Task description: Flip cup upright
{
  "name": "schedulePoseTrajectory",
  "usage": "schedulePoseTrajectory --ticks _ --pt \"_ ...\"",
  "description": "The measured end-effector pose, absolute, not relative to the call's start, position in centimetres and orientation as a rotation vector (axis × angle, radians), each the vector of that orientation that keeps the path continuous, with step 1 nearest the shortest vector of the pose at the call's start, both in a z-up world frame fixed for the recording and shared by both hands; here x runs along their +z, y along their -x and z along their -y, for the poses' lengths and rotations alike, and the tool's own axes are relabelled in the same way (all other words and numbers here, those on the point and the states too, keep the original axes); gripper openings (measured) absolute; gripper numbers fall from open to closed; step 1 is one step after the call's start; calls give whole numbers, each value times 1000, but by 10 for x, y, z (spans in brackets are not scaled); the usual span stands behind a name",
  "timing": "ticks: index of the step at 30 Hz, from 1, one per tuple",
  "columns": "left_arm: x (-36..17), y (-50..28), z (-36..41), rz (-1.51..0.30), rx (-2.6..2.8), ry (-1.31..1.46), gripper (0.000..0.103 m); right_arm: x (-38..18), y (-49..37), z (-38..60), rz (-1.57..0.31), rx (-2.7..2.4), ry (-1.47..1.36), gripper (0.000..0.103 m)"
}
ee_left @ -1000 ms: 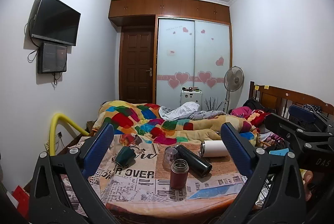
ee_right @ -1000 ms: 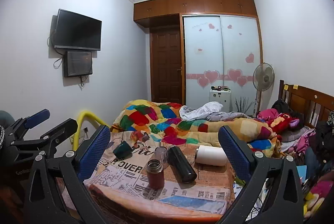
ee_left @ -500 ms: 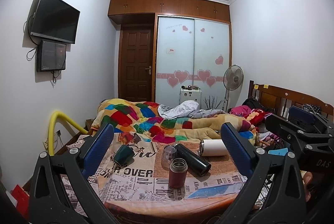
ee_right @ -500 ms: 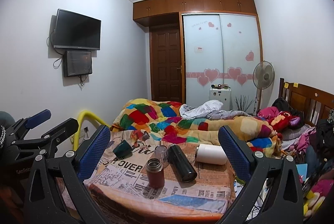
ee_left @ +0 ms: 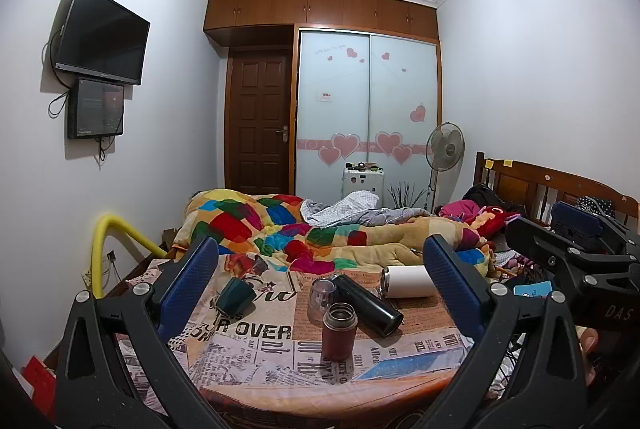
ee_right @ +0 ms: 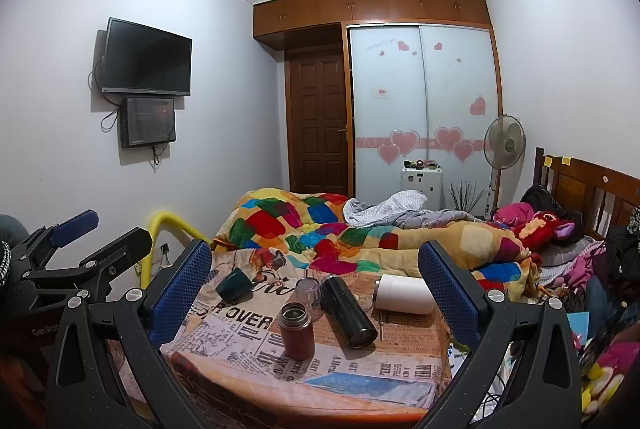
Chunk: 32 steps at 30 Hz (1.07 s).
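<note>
Several cups sit on a newspaper-print cloth over a small table. A dark green cup lies on its side at the left. A black flask and a white tumbler also lie on their sides. A maroon flask stands upright in front, a clear cup behind it. My left gripper and right gripper are open and empty, held back from the table.
A bed with a colourful patchwork blanket lies behind the table. A yellow rail stands at the left by the wall. A wooden headboard and piled clothes are at the right. A fan stands by the wardrobe.
Both views have shifted only slightly. The cups lie as before and both grippers stay open.
</note>
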<state>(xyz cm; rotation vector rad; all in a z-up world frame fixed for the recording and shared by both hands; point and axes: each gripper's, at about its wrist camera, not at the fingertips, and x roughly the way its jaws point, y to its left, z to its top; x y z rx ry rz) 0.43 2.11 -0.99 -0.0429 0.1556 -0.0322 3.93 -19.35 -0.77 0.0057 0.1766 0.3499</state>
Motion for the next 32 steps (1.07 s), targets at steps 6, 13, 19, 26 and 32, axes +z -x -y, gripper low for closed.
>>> schedulePoseTrajectory --ticks 6,13,19,26,32 --pt "-10 -5 -20 -157 -33 43 103 -10 -38 195 -180 348 -8 103" --pt "-10 -6 -21 -162 -38 44 103 -11 -38 195 -181 347 -8 103" --pt "-12 -7 -22 -167 -45 47 103 -11 -39 196 -182 346 -9 103" --pt "-15 -9 -24 -175 -46 57 103 -14 -37 197 -188 346 -6 103" --pt "-21 -10 -29 -188 -51 67 103 -17 -39 193 -204 350 6 103"
